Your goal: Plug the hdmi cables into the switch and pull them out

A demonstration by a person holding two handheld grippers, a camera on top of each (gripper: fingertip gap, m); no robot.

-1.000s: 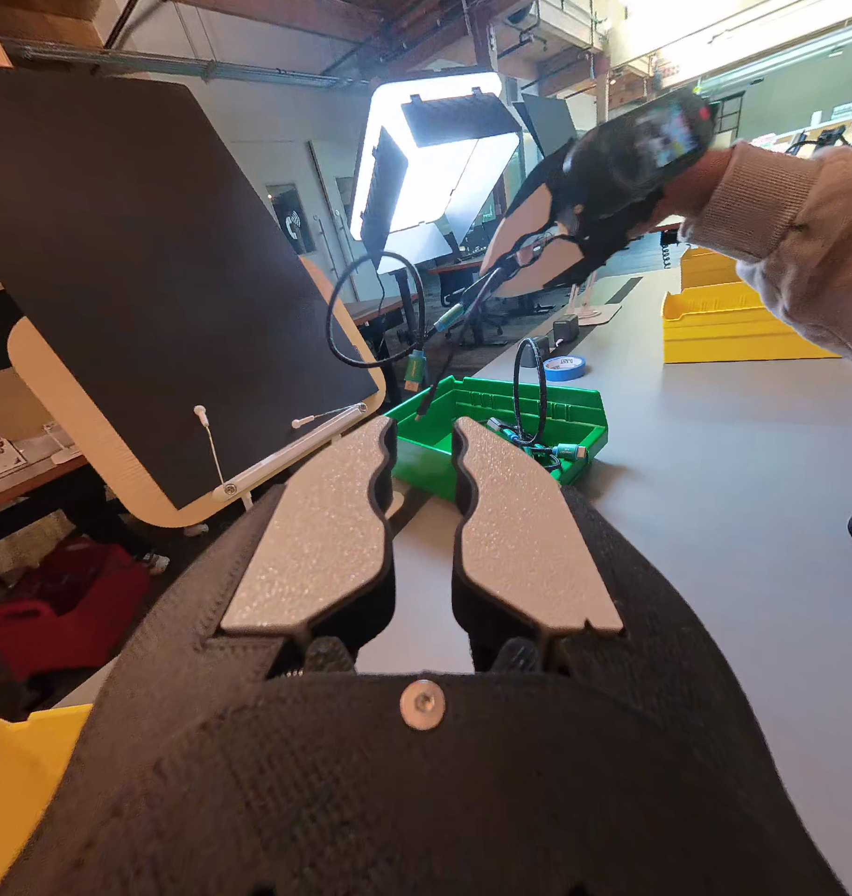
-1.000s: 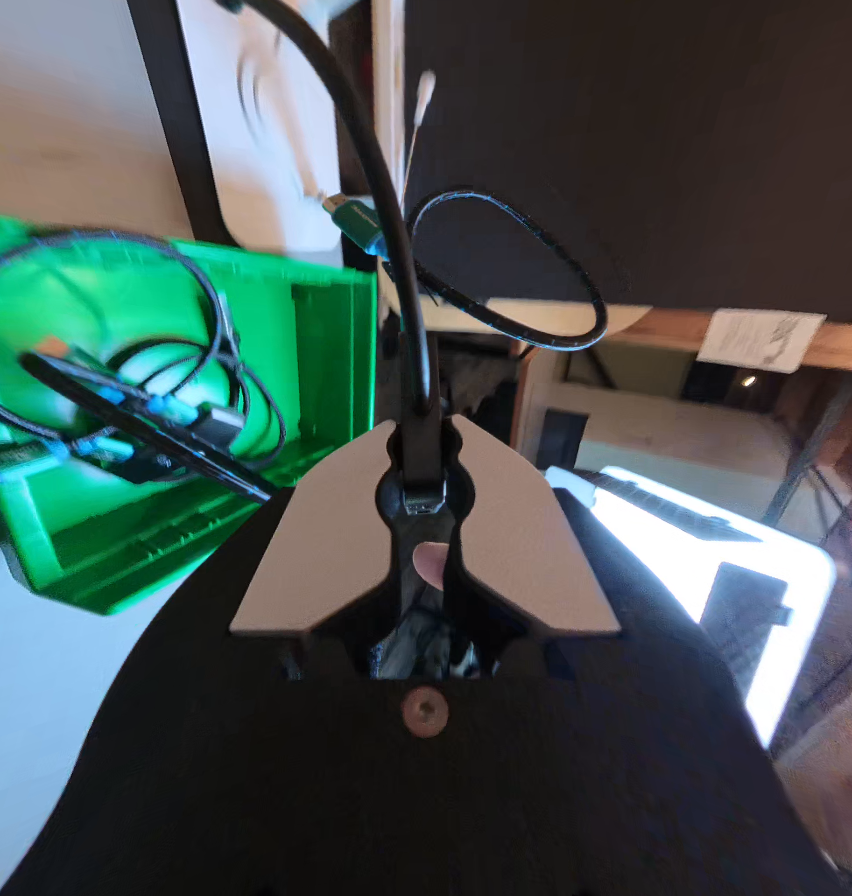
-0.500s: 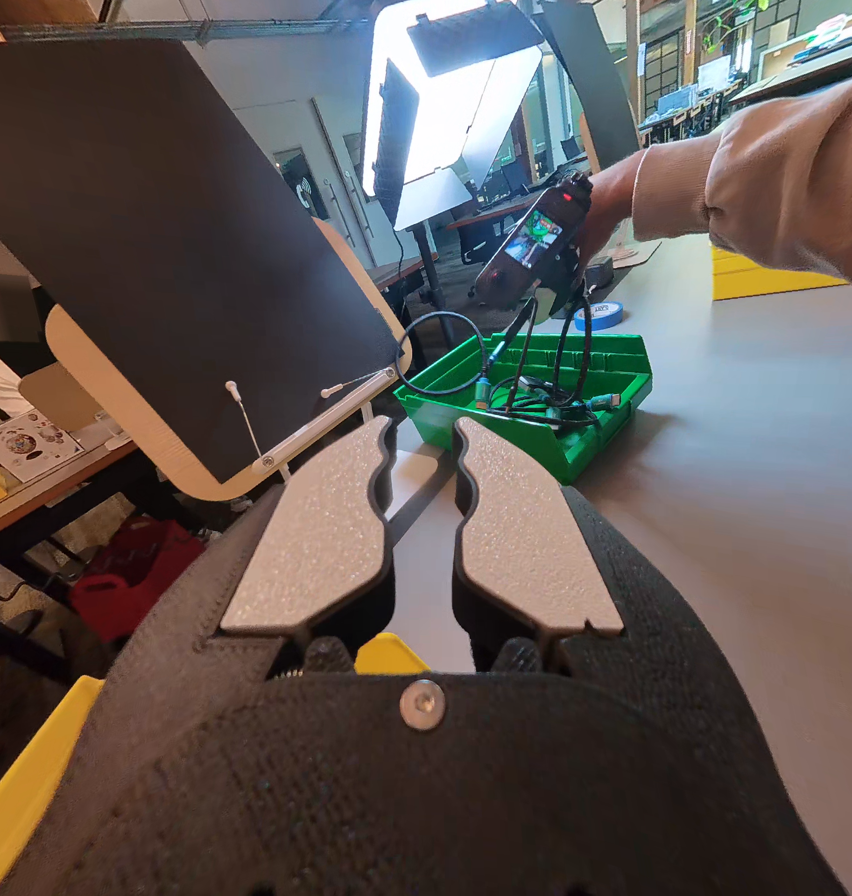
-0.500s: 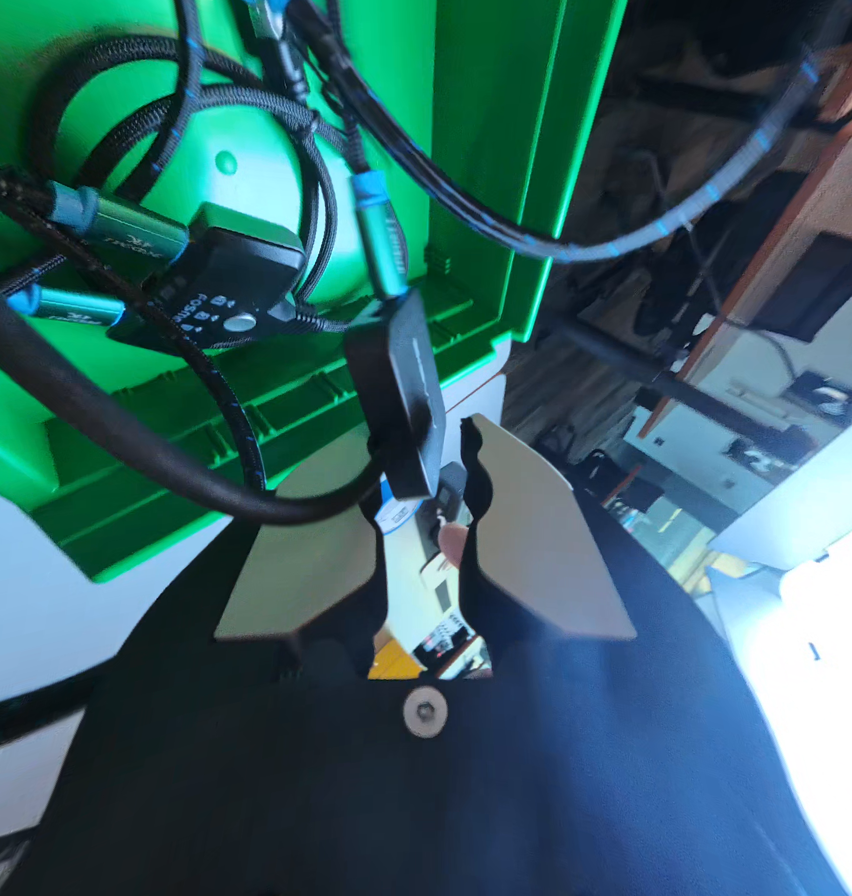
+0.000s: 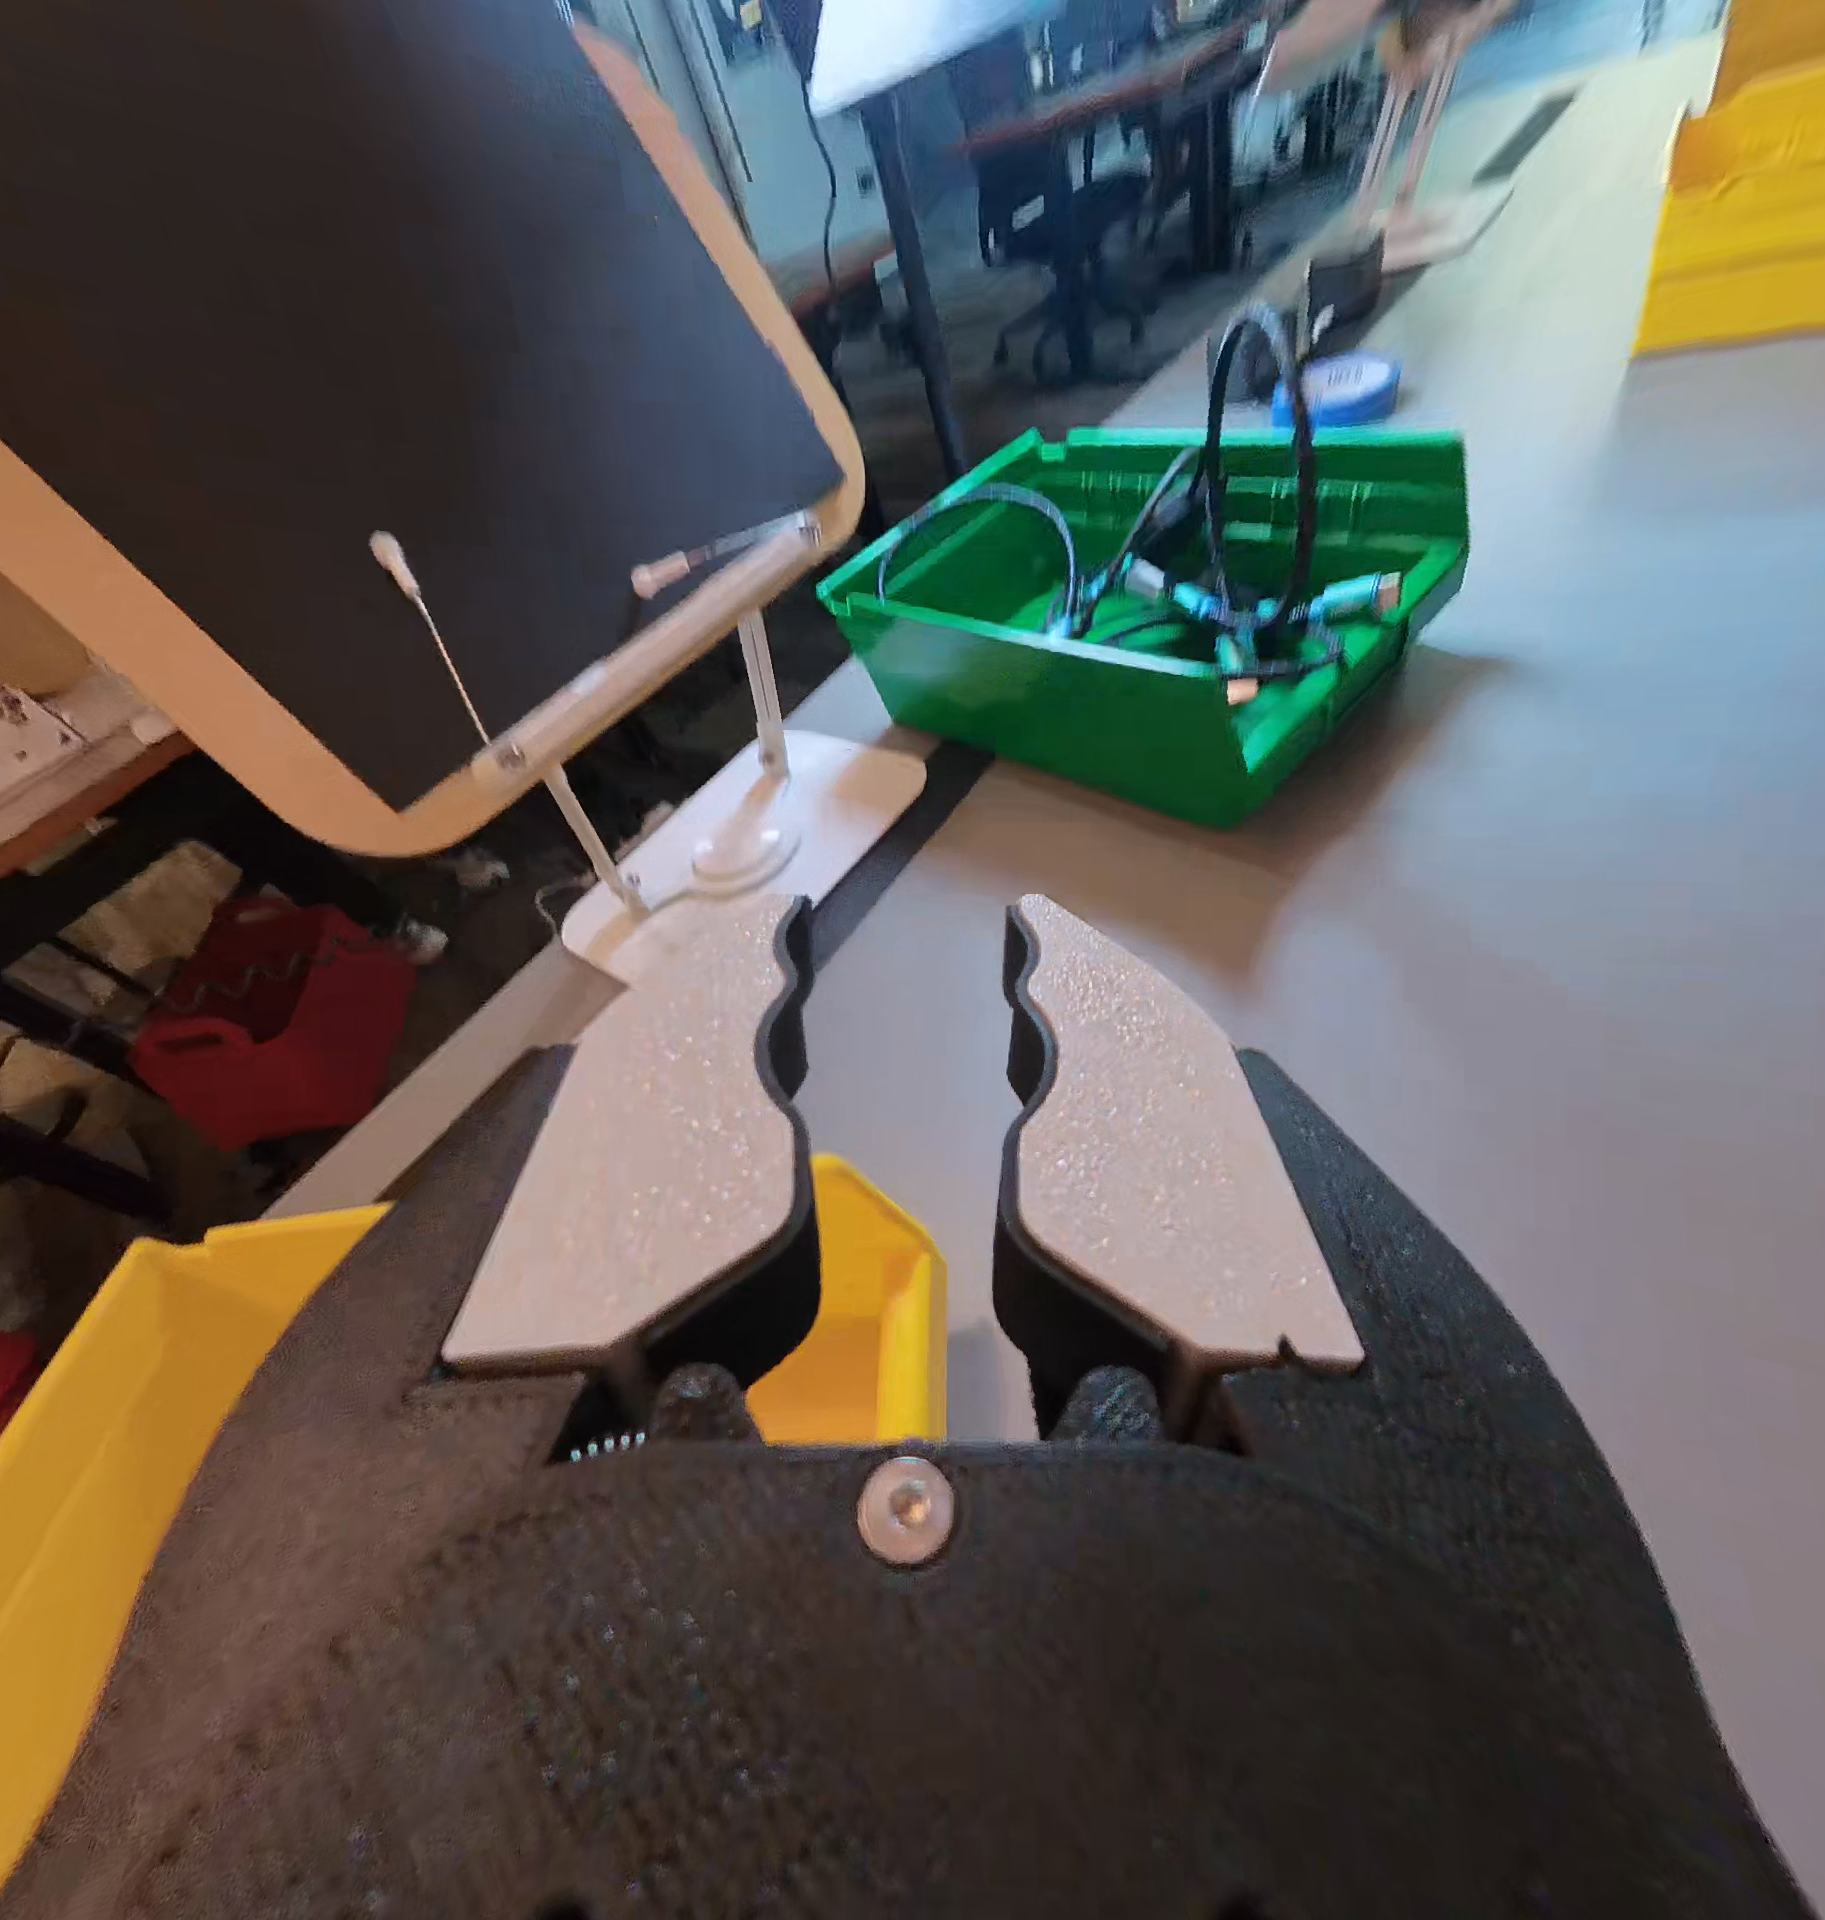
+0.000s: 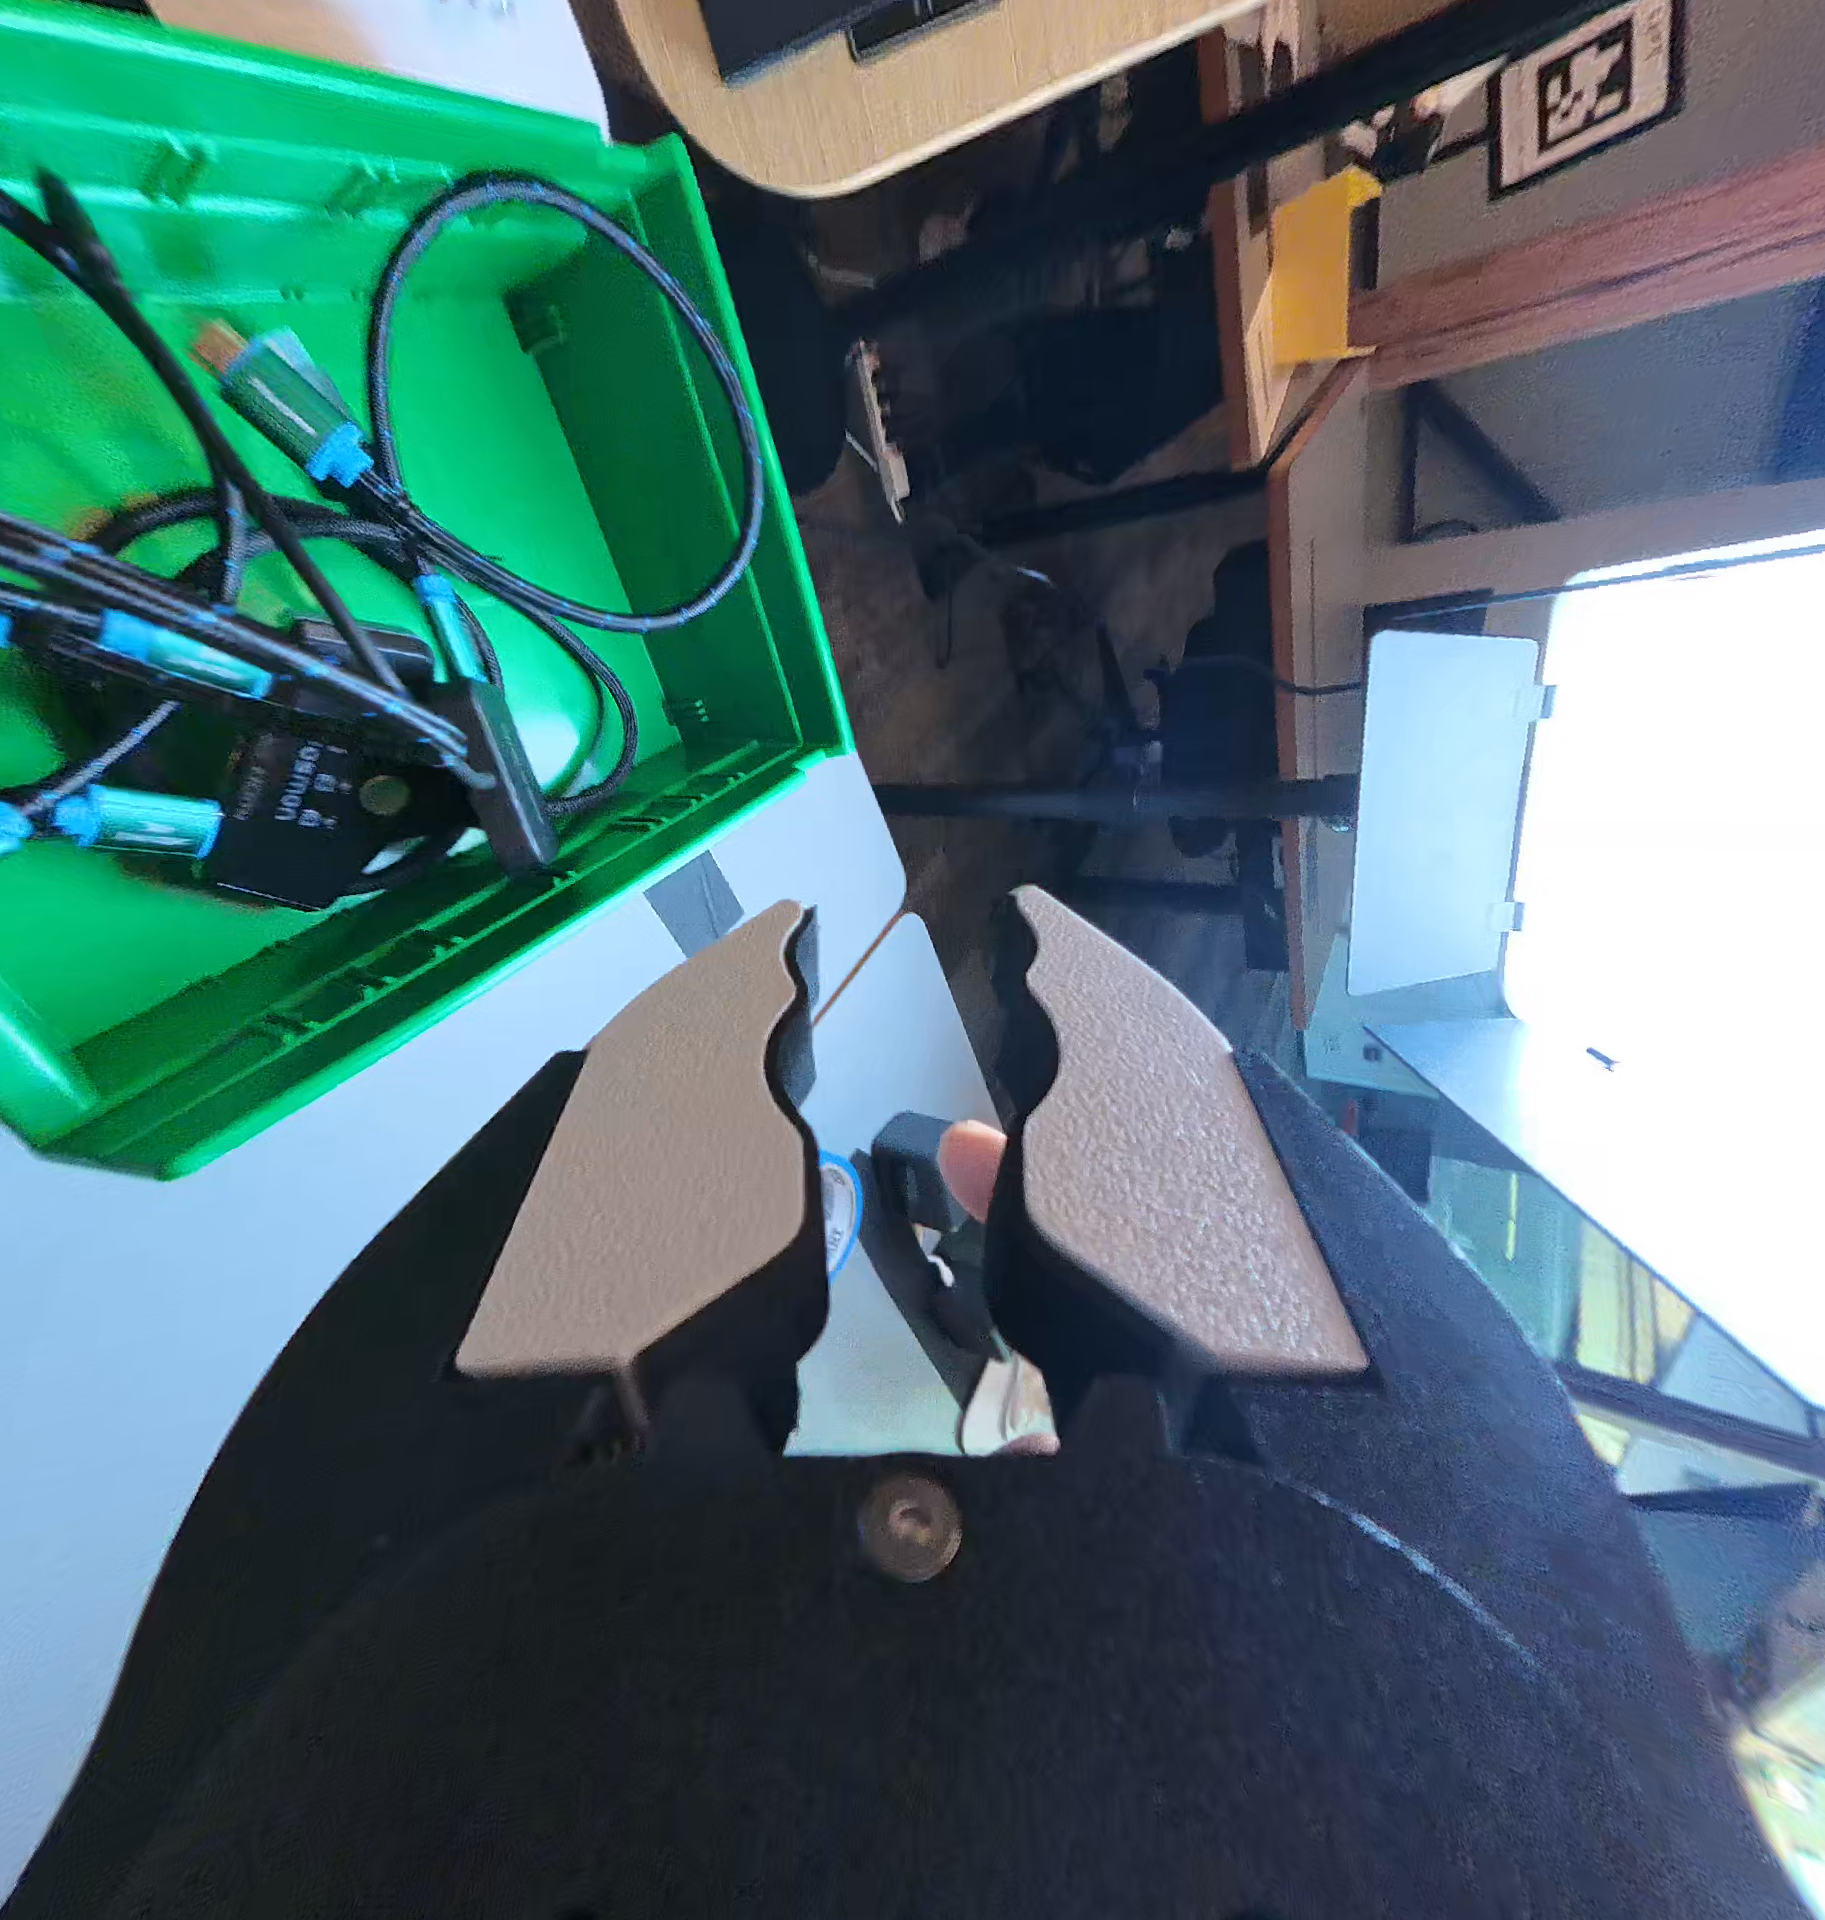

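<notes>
Right gripper (image 6: 903, 925) now empty, fingers parted, tilted sideways just off the near corner of the green bin (image 6: 742, 416). Half a second ago had a black connector block between the fingers; a second ago was clamped on a cable plug, held up in the air. So: bundle released, dropped back in the bin. Right gripper gone from the left wrist view too, where it was over the bin before.

Left gripper (image 5: 903, 925) released as well, gap wider than in the earlier shots, nothing between the fingers. Hovering over grey table (image 5: 1510, 935), yellow bin (image 5: 866, 1299) right under it.

Task items all in the green bin (image 5: 1147, 717): black switch (image 6: 305, 821) lying flat near the bin's front wall, braided hdmi cables (image 6: 575, 603) looped over and around it, teal-sleeved plugs (image 6: 284, 390) scattered. At least one plug looks seated in the switch side, hard to confirm through blur. One loop (image 5: 1256, 436) standing up above the rim.

Read: either a reset after a pull-out cycle or the start of a new one. Neither tool has a hold on anything.

Room:
- Table open between left gripper and green bin, clear straight run.
- Bin sits close to the table edge; tilted black board (image 5: 316, 364) on a white stand (image 5: 762, 831) overhangs that side, just beside the bin's left corner.
- Right side and far side of bin open; blue tape roll (image 5: 1339, 384) behind it.
- Tangle likely to drag the switch if one cable gets lifted.
</notes>
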